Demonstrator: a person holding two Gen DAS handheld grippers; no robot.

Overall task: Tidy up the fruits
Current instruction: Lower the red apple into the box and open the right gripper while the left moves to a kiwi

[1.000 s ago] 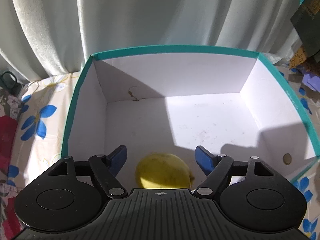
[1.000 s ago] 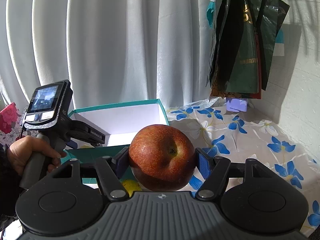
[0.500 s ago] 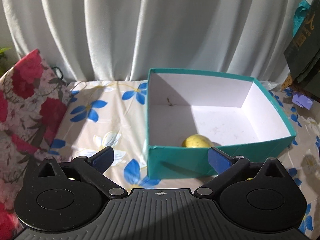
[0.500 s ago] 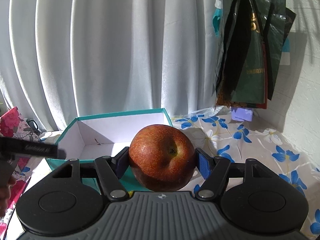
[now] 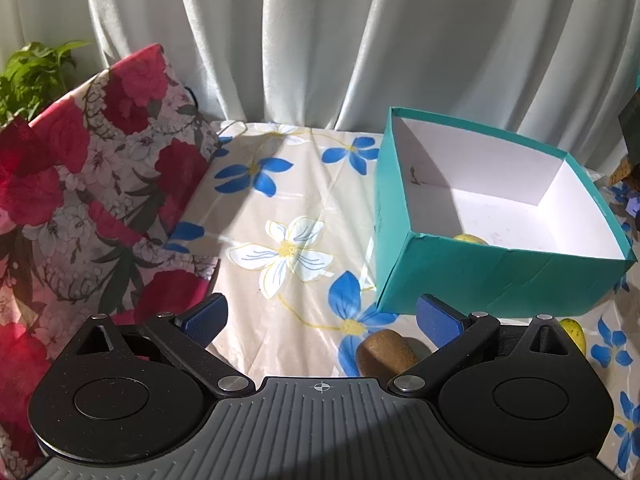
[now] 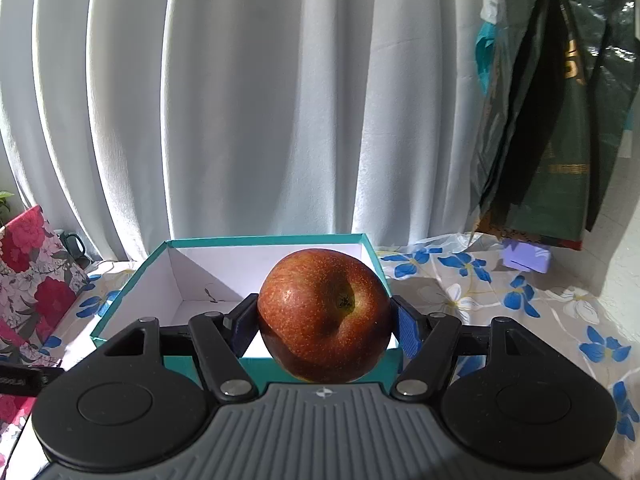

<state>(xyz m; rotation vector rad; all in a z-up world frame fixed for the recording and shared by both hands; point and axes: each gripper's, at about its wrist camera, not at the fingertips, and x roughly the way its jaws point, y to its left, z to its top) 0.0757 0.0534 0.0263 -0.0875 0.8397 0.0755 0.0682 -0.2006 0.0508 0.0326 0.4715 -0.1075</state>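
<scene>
The right hand-held gripper [image 6: 325,326] is clamped on a red apple [image 6: 324,316], blue pads pressing both its sides, and it hangs just in front of the teal box [image 6: 132,280], above its near wall. The left hand-held gripper [image 5: 320,320] stands wide apart with nothing between its pads, to the left of the box [image 5: 500,276]. Inside the box a yellow fruit [image 5: 470,238] lies against the near wall. Just outside that wall, on the flowered worktop [image 5: 280,200], a brown kiwi [image 5: 386,352] sits beside the left hand-held gripper's right pad.
</scene>
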